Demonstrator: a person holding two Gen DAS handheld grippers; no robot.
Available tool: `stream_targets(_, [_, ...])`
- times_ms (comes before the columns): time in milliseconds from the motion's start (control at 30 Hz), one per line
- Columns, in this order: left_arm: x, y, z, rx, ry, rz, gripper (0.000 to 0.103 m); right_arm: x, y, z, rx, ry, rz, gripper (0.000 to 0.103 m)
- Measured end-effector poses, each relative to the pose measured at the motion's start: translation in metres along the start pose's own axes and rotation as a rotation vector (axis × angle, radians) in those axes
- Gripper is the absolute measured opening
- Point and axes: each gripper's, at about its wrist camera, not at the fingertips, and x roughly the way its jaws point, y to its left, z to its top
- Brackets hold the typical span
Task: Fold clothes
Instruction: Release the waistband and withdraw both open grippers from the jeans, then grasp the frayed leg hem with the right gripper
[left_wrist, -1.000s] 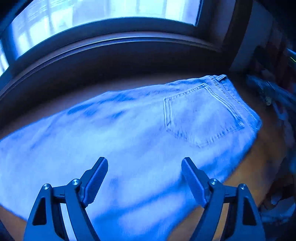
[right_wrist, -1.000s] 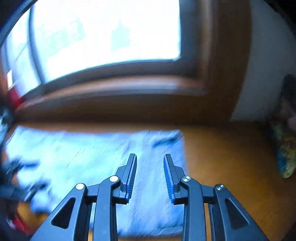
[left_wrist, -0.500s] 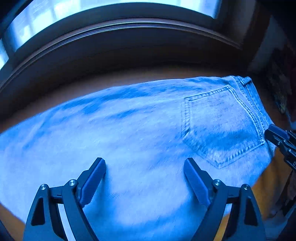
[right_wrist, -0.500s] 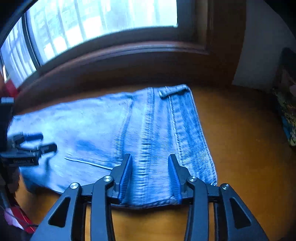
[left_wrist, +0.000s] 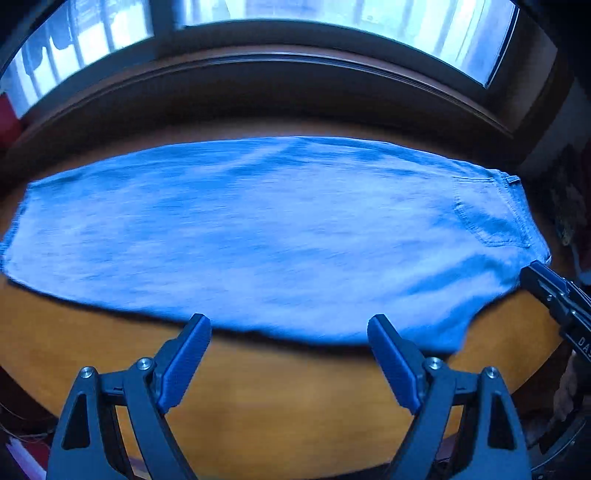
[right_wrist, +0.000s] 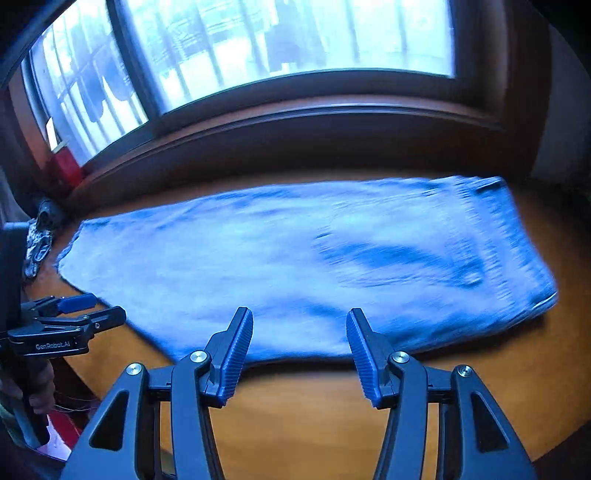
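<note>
Jeans (left_wrist: 277, 236) lie flat across wooden table (left_wrist: 295, 398), below window (right_wrist: 288, 44). Left gripper (left_wrist: 288, 332) wide, empty, at near edge. Right gripper (right_wrist: 299, 325) wide, empty.

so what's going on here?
A person with a gripper in each hand is folding jeans on a wooden table by a window. The jeans lie flat, folded lengthwise, waistband to the right. Left gripper and right gripper are both open, empty, at the near edge.
</note>
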Motion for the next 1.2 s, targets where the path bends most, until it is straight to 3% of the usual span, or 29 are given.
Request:
stream_targets(333, [-0.024, 0.117, -0.025, 0.033, -0.018, 0.001, 0.087, 0.029, 0.156, -0.029, -0.017, 0.057, 0.028, 0.053])
stream_targets(533, [-0.021, 0.174, -0.025, -0.054, -0.018, -0.008, 0.087, 0.049, 0.226, -0.023, -0.131, 0.105, 0.072, 0.053])
stream_targets(767, [-0.017, 0.225, -0.014, -0.117, -0.019, 0.031, 0.087, 0.087, 0.291, -0.006, -0.246, 0.143, 0.189, 0.053])
stream_targets(967, [-0.014, 0.260, -0.006, -0.150, -0.008, 0.024, 0.087, 0.096, 0.330, 0.001, -0.311, 0.157, 0.201, 0.053])
stream_targets(1200, [-0.012, 0.302, 0.006, -0.086, -0.013, -0.019, 0.087, 0.107, 0.360, -0.002, -0.247, 0.159, 0.143, 0.053])
